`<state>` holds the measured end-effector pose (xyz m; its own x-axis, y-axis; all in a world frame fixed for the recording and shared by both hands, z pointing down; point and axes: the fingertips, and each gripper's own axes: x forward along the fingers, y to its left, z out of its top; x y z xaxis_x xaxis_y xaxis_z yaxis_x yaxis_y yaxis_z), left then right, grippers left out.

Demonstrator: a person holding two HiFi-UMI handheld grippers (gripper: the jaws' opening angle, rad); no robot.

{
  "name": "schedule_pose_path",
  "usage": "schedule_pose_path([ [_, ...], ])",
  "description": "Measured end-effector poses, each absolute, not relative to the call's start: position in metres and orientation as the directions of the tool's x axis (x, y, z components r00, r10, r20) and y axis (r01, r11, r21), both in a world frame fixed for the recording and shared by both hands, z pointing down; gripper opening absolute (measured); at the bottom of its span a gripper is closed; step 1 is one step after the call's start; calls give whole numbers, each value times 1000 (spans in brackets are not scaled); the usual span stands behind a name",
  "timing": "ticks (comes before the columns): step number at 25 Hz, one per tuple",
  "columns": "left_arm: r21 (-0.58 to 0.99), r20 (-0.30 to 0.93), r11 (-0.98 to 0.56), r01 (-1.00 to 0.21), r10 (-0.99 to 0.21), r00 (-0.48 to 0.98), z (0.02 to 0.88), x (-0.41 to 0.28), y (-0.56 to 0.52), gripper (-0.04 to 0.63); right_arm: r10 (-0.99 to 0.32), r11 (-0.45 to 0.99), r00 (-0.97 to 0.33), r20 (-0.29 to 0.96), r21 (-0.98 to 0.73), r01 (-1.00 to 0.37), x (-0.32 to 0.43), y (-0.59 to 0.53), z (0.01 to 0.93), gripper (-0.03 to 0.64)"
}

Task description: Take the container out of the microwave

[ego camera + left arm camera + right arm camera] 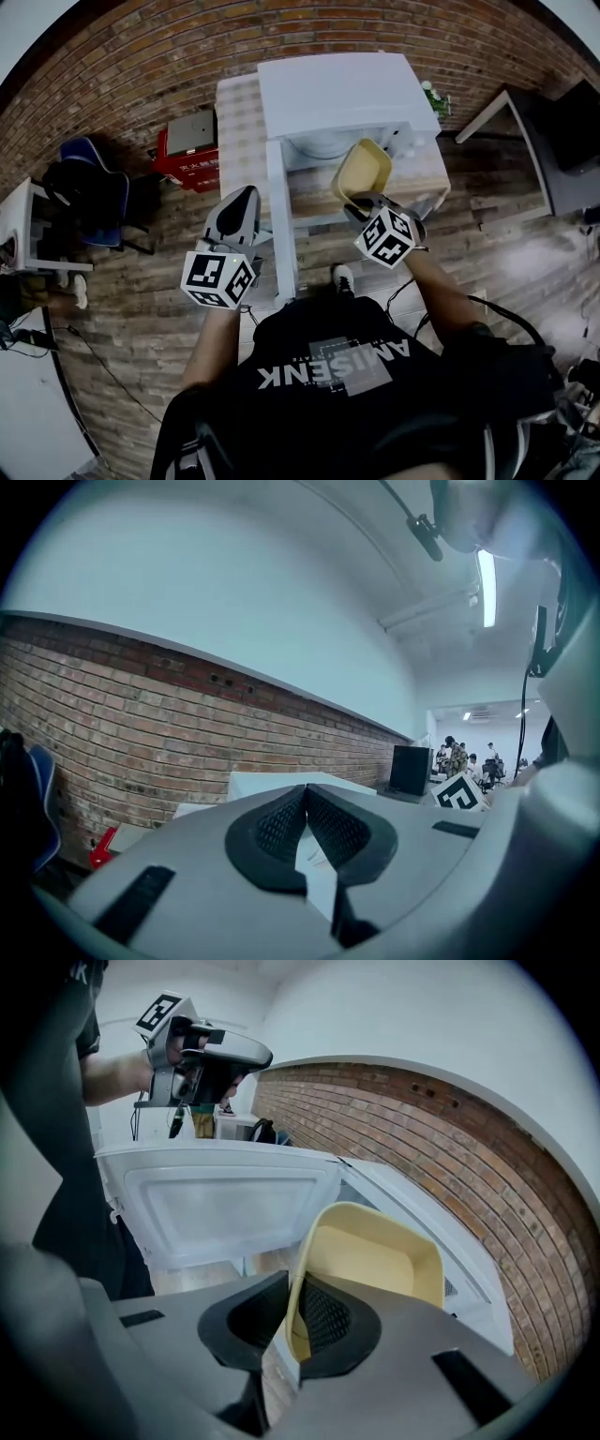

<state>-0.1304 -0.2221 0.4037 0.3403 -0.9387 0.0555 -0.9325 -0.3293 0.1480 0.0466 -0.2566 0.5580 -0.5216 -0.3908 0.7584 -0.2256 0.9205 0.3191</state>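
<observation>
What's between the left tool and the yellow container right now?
The open microwave door, seen edge-on in the head view, stands between the left tool and the yellow container.

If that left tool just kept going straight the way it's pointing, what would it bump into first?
Most likely the white microwave, which sits just beyond the tips of the left tool. Depth is hard to judge here, so it might instead skim past and reach the brick wall behind.
</observation>
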Motion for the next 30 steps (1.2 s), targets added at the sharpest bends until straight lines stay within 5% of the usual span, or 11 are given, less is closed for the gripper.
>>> schedule_pose_path([
  [30,145,33,-365,-920,-927,373,371,-114,-243,13,-638,768,-579,508,365,-525,102,-284,418,63],
])
